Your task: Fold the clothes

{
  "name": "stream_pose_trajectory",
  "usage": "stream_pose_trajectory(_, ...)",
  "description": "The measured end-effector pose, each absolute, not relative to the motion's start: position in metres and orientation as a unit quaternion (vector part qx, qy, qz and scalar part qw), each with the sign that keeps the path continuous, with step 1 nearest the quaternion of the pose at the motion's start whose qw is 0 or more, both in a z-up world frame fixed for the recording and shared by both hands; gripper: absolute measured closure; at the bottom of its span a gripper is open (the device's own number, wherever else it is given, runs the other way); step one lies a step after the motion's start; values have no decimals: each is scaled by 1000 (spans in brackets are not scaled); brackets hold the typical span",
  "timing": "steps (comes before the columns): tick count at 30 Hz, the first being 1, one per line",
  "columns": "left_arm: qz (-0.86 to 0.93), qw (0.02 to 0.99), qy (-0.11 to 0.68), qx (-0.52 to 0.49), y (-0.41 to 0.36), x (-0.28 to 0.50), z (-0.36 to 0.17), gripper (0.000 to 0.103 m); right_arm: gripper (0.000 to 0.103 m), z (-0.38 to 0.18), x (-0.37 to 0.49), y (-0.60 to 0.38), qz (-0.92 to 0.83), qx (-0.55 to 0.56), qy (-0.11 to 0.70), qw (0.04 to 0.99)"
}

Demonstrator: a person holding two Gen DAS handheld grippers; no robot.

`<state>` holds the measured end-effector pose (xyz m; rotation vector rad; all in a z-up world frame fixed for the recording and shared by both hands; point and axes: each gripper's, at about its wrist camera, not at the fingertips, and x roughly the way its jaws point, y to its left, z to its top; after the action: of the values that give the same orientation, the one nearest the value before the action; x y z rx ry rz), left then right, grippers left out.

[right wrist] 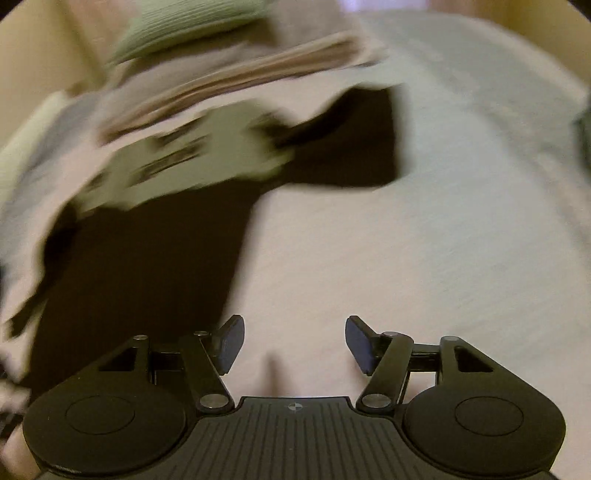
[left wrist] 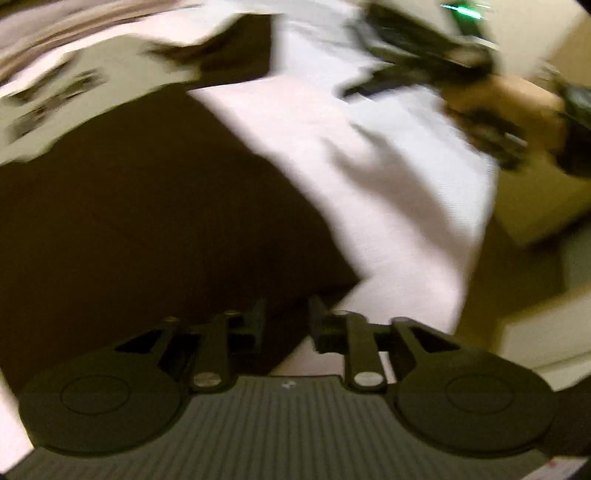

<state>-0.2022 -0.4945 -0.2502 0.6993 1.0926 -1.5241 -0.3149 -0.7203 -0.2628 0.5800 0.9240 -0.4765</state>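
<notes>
A dark garment (left wrist: 147, 221) lies spread on a white bed sheet (left wrist: 369, 192), blurred by motion. My left gripper (left wrist: 286, 317) hovers over its right edge; the jaws stand a narrow gap apart and no cloth shows between them. In the right wrist view the same dark garment (right wrist: 147, 266) lies to the left, one sleeve (right wrist: 351, 147) reaching right. My right gripper (right wrist: 294, 339) is wide open over the bare sheet (right wrist: 406, 258), just right of the garment's edge, with nothing in it. The left wrist view also catches the right gripper (left wrist: 424, 55) and the hand (left wrist: 517, 99) that holds it at top right.
A pale green cloth with dark print (right wrist: 184, 162) lies over the garment's far end. Behind it sit striped folded cloth (right wrist: 240, 74) and a green ribbed item (right wrist: 184, 22). The bed's edge and beige floor (left wrist: 524, 221) are at the right of the left wrist view.
</notes>
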Motion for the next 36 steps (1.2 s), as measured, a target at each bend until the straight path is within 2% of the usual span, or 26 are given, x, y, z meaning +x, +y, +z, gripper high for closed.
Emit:
stream_pose_trajectory(5, -534, 626, 490, 289, -432, -139, -250, 68, 40, -282, -305, -651, -159, 306, 454, 822)
stream_pose_trajectory(8, -475, 662, 521, 255, -396, -104, -253, 58, 40, -300, -303, -627, -157, 319, 465, 810)
stream_pose_trajectory(14, -436, 668, 587, 140, -366, -70, -281, 58, 40, -329, -308, -620, -171, 377, 461, 785)
stream_pose_trajectory(15, -438, 663, 596, 119, -366, -67, -286, 58, 43, -327, -311, -618, -175, 379, 460, 784)
stream_pose_trajectory(16, -440, 659, 601, 104, -368, -63, -292, 58, 58, -324, -310, -619, -179, 380, 458, 784)
stream_pose_trajectory(17, -441, 655, 605, 98, -370, -63, -296, 60, 73, -320, -309, -619, -182, 380, 453, 786)
stream_pose_trajectory(18, -442, 653, 607, 96, -372, -64, -297, 65, 102, -316, -309, -620, -185, 374, 455, 786)
stream_pose_trajectory(19, -446, 650, 609, 89, -374, -65, -298, 70, 101, -312, -308, -620, -187, 364, 465, 785)
stream_pose_trajectory(21, -448, 649, 608, 92, -376, -67, -295, 100, 102, -302, -310, -619, -180, 346, 478, 787)
stream_pose_trajectory(27, -478, 651, 579, 113, -341, -71, -260, 100, 102, -262, -359, -629, -182, 353, 483, 781)
stream_pose_trajectory(31, -493, 636, 582, 123, -334, -83, -255, 100, 102, -282, -365, -622, -179, 349, 512, 764)
stream_pose_trajectory(36, -478, 624, 605, 126, -329, -103, -280, 101, 102, -294, -378, -601, -187, 361, 519, 752)
